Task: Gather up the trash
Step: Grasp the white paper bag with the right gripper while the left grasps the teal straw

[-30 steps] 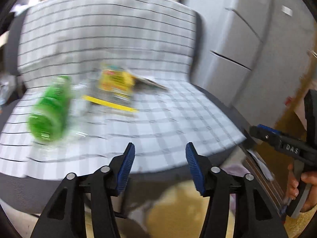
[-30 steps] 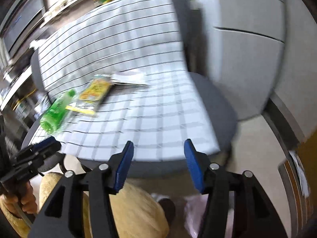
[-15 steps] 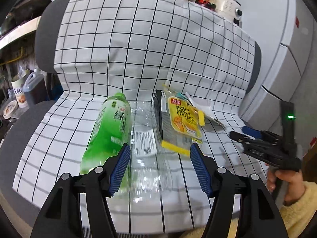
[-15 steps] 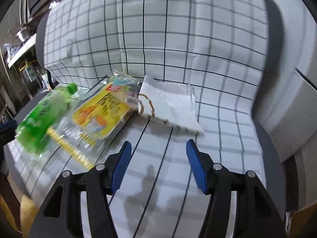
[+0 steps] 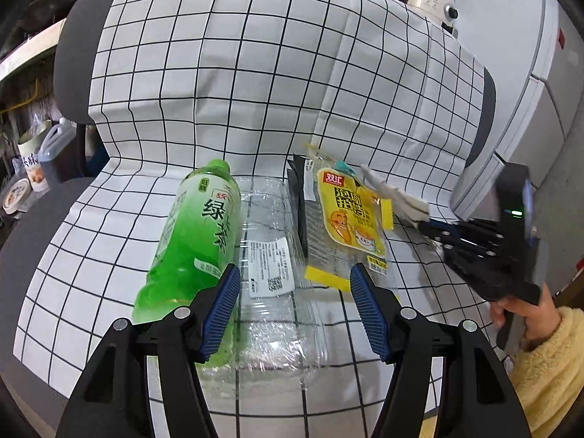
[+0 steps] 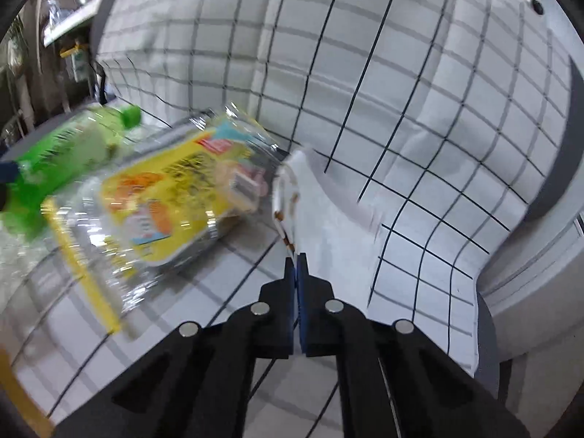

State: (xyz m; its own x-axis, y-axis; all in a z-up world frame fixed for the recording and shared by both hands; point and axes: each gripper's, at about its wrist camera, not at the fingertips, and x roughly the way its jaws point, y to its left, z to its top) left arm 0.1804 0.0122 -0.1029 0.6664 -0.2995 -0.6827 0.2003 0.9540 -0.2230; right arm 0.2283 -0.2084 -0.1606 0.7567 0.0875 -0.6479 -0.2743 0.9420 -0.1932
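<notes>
- The trash lies in a row on the seat of a chair draped in a checked cloth: a green tea bottle, a clear plastic container touching its right side, a yellow snack packet right of that, and a white paper wrapper at the packet's far right edge.
- The right gripper has just snapped its jaws together; the blue pads meet at the wrapper's near edge, pinching it, and the paper rises toward the chair back.
- The left gripper stands with jaws apart above the near part of the clear container; its left pad overlaps the bottle's base and nothing is clamped.
- Relative to the packet: bare checked cloth runs to its right as far as the grey seat edge, and in front of it down to the cloth's hem.
- Left of the bottle, open cloth reaches the seat's rim; behind the row the backrest rises steeply, closing that side.
- Only the left wrist view shows the person's hand in a yellow fleece sleeve holding the right tool, jugs on the floor at far left, and a white cabinet to the right of the chair.
- Only the right wrist view, partly blurred, shows the brown marks along the wrapper's edge and the closed pads themselves.
</notes>
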